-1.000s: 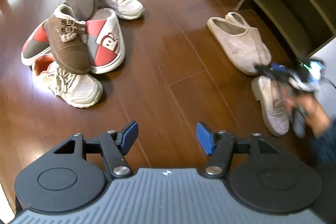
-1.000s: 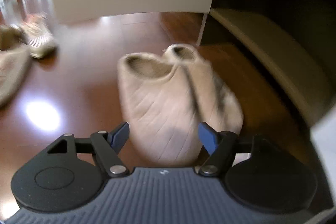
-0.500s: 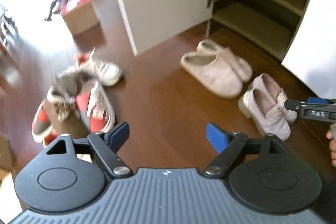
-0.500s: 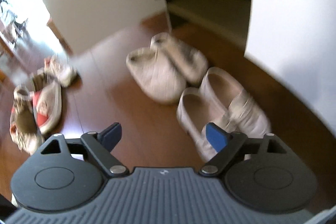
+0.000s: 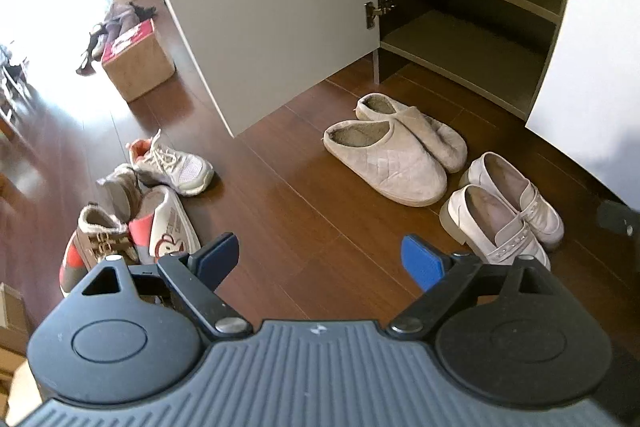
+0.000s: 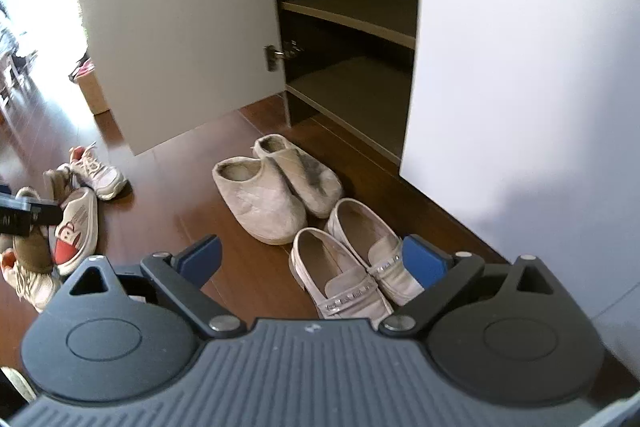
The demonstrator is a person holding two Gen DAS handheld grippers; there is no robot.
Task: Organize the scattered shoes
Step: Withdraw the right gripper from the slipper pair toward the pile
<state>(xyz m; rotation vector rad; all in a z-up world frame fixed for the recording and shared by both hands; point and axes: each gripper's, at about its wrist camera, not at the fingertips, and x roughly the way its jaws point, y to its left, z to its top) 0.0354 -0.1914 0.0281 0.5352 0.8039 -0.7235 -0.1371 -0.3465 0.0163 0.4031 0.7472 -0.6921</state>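
A home is shown, most likely an entrance hall or living area. A dark wooden plank floor (image 5: 304, 211) is laid throughout. A built-in shoe cabinet (image 5: 472, 27) with bare shelves is seen, its white door (image 5: 264, 7) swung open. Worn slippers (image 5: 384, 155) and loafers (image 5: 504, 215) are set just in front of the cabinet, and sneakers (image 5: 172, 163) are heaped well to its left. A cardboard box (image 5: 136, 63) stuffed with belongings is placed beyond the door, towards bright daylight.

Daylight flooding in from far left, overexposing glossy dark-brown wooden floor (image 5: 52, 115) there. Open shoe cabinet's dark interior (image 6: 352, 39) sitting in shadow. Fisheye bending white cabinet door (image 5: 264, 11) edges. Far-left clutter blurring; near shoes staying sharp.
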